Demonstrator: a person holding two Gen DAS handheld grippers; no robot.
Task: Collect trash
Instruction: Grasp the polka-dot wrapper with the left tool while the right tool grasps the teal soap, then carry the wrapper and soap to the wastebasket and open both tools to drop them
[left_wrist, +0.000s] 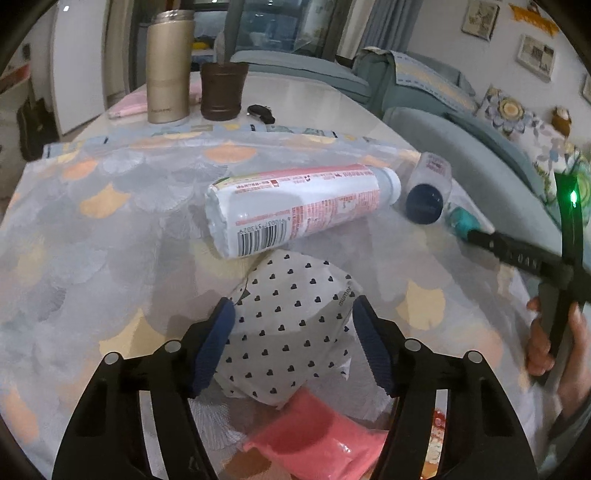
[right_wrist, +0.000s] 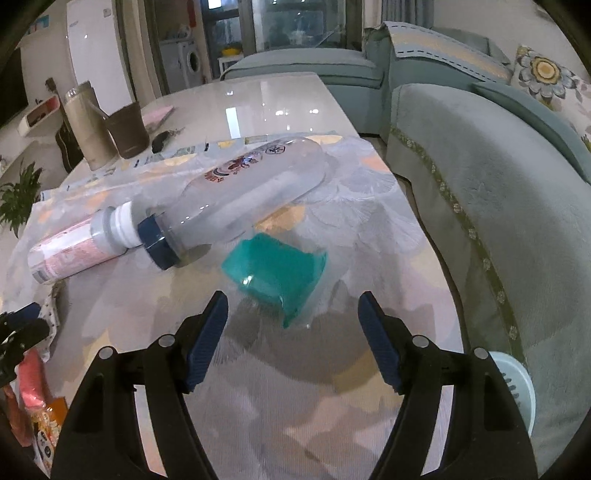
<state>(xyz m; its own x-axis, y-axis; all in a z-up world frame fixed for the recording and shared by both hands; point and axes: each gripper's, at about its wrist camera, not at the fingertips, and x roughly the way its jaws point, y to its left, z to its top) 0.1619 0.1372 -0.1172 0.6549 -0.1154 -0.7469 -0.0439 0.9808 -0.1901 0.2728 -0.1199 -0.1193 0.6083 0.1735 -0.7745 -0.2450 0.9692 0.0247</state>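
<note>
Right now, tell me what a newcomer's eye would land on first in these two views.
Probably the pink-and-white labelled bottle lying on its side mid-table, its neck meeting the blue cap of a clear bottle also lying down. Next, the heart-print bag sits between the open fingers of the left hand-held gripper, while a teal cup lies tipped over just ahead of the open right hand-held gripper.

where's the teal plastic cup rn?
The teal plastic cup lies on its side on the patterned tablecloth, just ahead of the open right gripper, beside the blue-capped clear plastic bottle near the table's sofa-side edge.
</note>
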